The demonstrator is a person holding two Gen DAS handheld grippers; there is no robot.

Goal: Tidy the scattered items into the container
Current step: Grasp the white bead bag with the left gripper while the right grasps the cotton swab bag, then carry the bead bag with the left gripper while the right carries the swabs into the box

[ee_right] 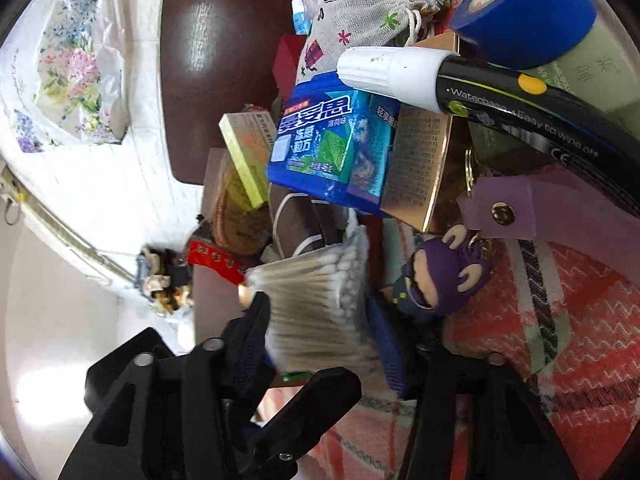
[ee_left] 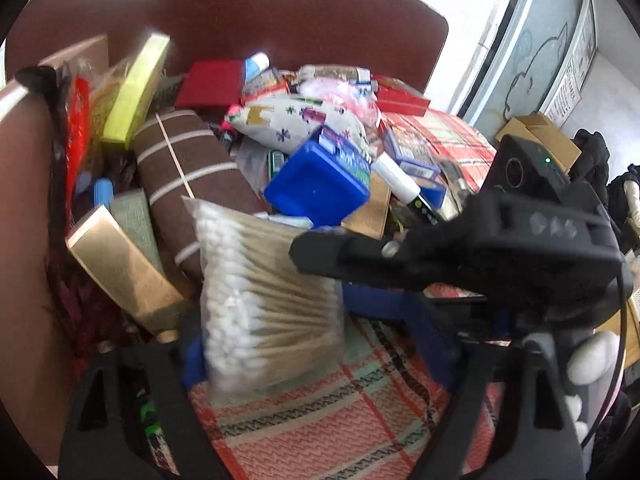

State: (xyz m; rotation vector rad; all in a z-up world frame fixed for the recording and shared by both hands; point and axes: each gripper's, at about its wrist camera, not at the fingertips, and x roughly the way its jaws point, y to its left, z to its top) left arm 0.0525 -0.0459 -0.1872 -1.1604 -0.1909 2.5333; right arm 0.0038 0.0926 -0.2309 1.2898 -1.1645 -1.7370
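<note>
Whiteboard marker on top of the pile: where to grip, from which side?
Grip the black barrel of the whiteboard marker mid-length, jaws across its width, coming from above. It lies nearly flat across the blue box and gold carton; the white cap tapers, and blue tape crowds the far side.

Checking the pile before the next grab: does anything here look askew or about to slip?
The white-capped marker lies slanted across the blue mint box, which is itself tipped against the gold box. Both look loosely perched. Nothing looks spilled or damaged.
</note>
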